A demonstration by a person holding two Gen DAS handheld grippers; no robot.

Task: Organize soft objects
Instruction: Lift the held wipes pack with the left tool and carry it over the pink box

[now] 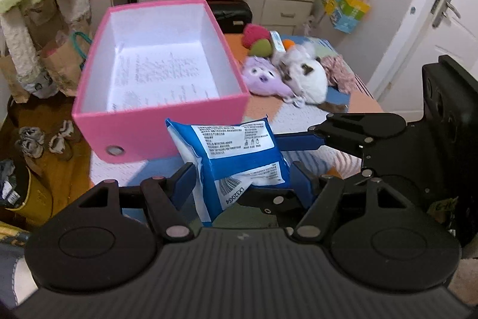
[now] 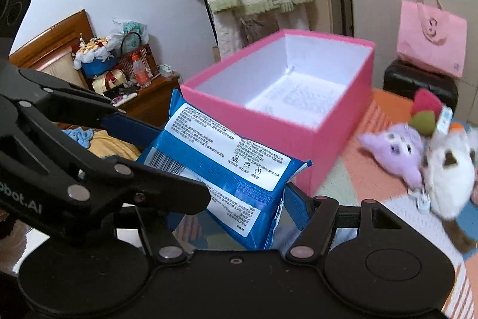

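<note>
Pack: you've got the blue soft pack (image 1: 236, 157) up off the counter (image 1: 301, 115), low centre of both views, just in front of the pink box (image 1: 155, 62).
Left gripper: your left gripper (image 1: 242, 178) is clamped across the pack's lower end, jaws part-way in, blue pads pressing both sides.
Right gripper: your right gripper (image 2: 236, 196) pinches the other end the same way, at medium width.
Feel: looks light and squashy to me; the film wrapper creases where you squeeze, so it probably bends instead of staying flat.
Slip: that glossy film seems slick, so hold the padded body, not the thin crimped edge.
Box: open and bare inside apart from a printed sheet on its floor.
Waiting: the purple plush (image 1: 266, 78) and white plush (image 1: 307, 76) lie on the counter, right of the box.
</note>
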